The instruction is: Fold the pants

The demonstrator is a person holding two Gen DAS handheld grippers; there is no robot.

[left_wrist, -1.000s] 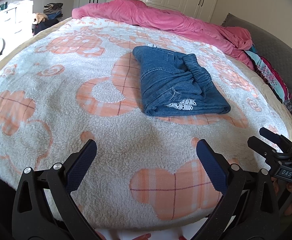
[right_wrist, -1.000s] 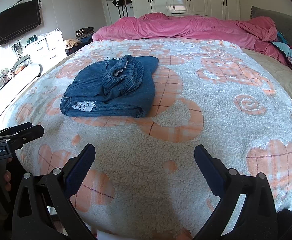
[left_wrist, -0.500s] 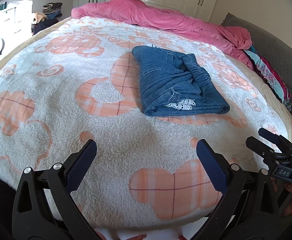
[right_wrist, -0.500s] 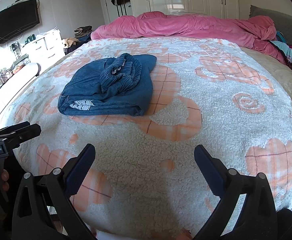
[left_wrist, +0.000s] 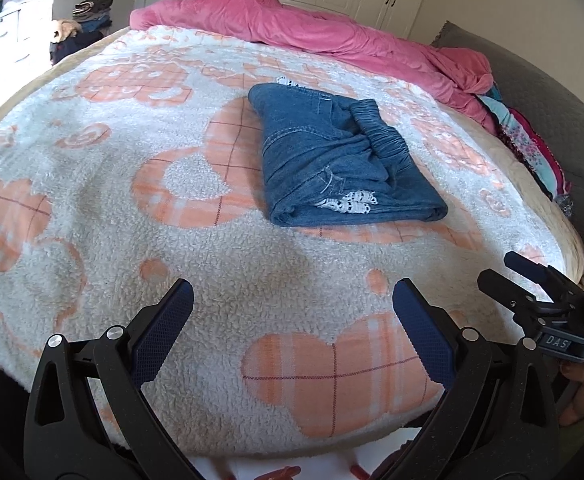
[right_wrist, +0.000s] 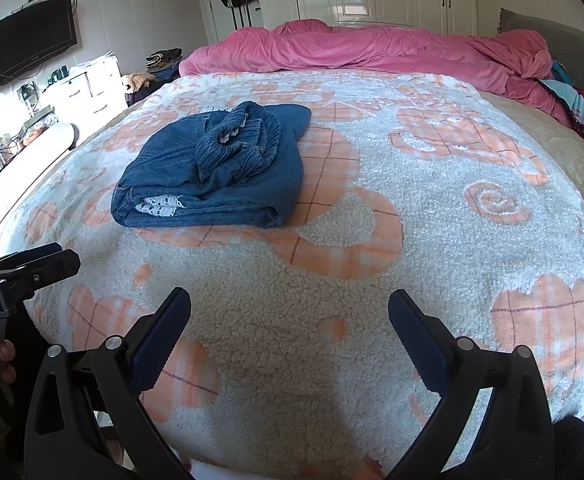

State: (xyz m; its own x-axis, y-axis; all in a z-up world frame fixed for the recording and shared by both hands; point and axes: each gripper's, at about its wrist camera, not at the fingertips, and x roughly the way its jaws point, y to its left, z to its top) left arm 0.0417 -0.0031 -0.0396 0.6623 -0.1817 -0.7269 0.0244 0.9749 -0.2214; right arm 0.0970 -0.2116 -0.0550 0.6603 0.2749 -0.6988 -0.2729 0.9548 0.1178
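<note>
A: Nearest to us, what do we hold?

B: Nothing. Our left gripper (left_wrist: 289, 312) hangs over the near edge of the bed (left_wrist: 91, 240) with its fingers (left_wrist: 163, 330) spread wide and only blanket between them. Our right gripper (right_wrist: 289, 312) is the same, its fingers (right_wrist: 420, 344) wide apart and bare. In the left wrist view the right one also shows at about 4 o'clock, off the bed's corner.

A: And the pants?

B: We see the pants (left_wrist: 344, 164) farther up the bed, well apart from both grippers: at about 12 o'clock from the left one, about 11 o'clock from the right one. They lie on the white and orange blanket (right_wrist: 372, 272) as a compact denim rectangle, several layers deep, with a strip of white lace trim (left_wrist: 348, 205) peeping from the near edge.

A: So we are done?

B: We judge the folding essentially finished. What is left, if anything, is tidying: the gathered waistband (right_wrist: 243, 140) sits bunched on top in a lump instead of lying flat, and the lace sticks out a little.

A: Beyond that?

B: At the far end we see only the rumpled pink duvet (right_wrist: 372, 52), clear of the pants.
</note>
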